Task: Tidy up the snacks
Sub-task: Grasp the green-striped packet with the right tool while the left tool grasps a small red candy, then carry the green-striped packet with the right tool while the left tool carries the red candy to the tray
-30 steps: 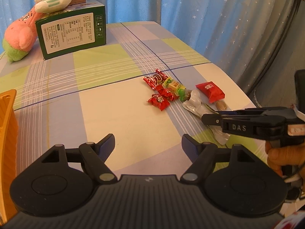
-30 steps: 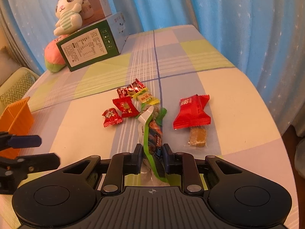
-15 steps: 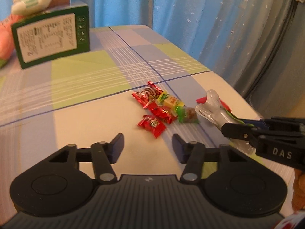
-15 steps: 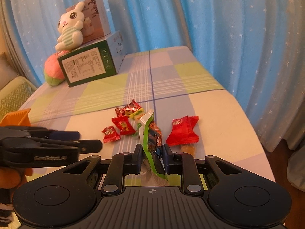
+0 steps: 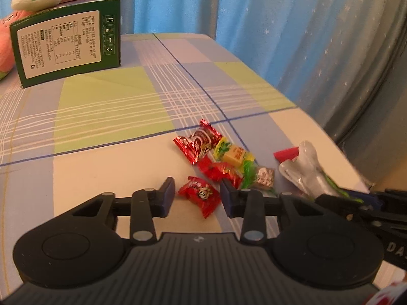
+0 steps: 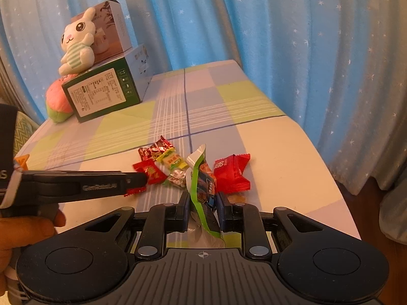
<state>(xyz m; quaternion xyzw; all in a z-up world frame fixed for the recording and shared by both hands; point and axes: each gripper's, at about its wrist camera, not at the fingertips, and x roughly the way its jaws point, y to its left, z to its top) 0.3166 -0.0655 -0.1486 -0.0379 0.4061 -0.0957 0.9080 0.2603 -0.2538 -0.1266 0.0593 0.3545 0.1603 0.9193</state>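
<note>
The left gripper [image 5: 198,197] is closing around a red candy [image 5: 199,195] lying between its jaws, pads not yet pressing. Beside it, the right gripper [image 6: 202,209] is clamped on a green packet [image 6: 201,178], lifted upright. Beyond them, more candies [image 5: 223,157] lie clustered on the table [image 5: 101,162].

Green box [image 6: 101,92], plush rabbit [image 6: 76,42], blue curtain [image 6: 292,38]

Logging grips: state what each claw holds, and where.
Right claw: green snack packet, pinched at its near end. Left claw: closing around a red candy, not yet gripping.

Plush rabbit [image 6: 76,45] atop box [image 6: 101,94]
</note>
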